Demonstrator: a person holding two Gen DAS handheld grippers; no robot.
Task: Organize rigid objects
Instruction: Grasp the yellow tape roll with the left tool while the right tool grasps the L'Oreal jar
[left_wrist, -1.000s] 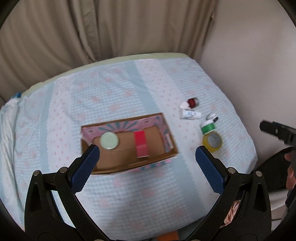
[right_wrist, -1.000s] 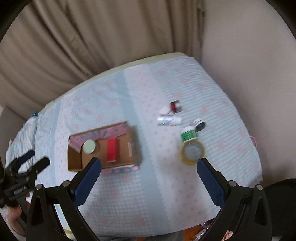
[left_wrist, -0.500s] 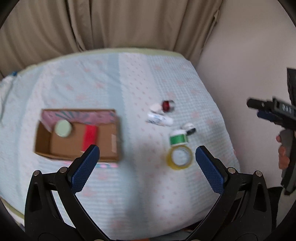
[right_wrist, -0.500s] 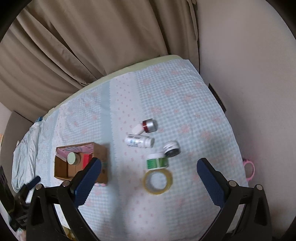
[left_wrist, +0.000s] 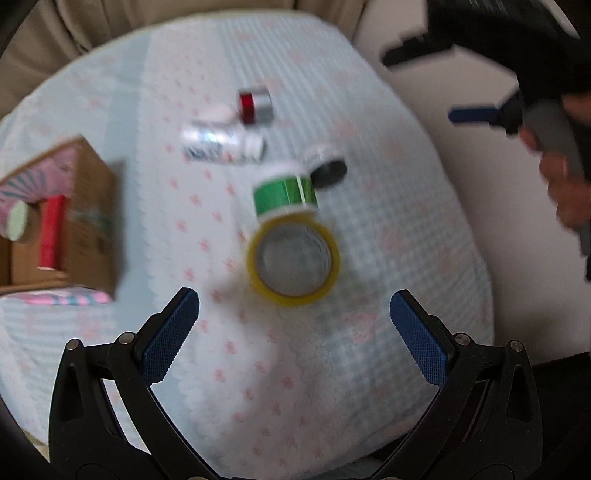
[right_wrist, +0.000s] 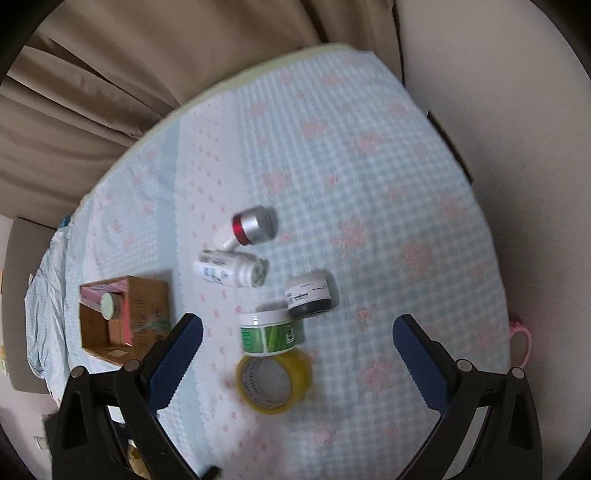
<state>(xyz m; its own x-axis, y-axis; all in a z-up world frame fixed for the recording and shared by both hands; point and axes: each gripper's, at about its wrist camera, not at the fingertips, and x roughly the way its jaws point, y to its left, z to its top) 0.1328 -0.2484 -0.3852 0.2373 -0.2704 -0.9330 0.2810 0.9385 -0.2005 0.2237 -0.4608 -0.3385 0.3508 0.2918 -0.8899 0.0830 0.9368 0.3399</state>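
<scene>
Yellow tape roll (left_wrist: 293, 263) just ahead of left gripper (left_wrist: 294, 320), jaws wide; right gripper (right_wrist: 297, 346) likewise wide, empty.

Surface: bed (right_wrist: 388, 229) under a pale blue checked cover with pink flowers.
Behind: beige pleated curtains (right_wrist: 129, 74).
Right side: plain cream wall (right_wrist: 517, 110).
Light: soft, even.

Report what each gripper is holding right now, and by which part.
Nothing. The left gripper and right gripper are both open and empty above the tape roll.
</scene>
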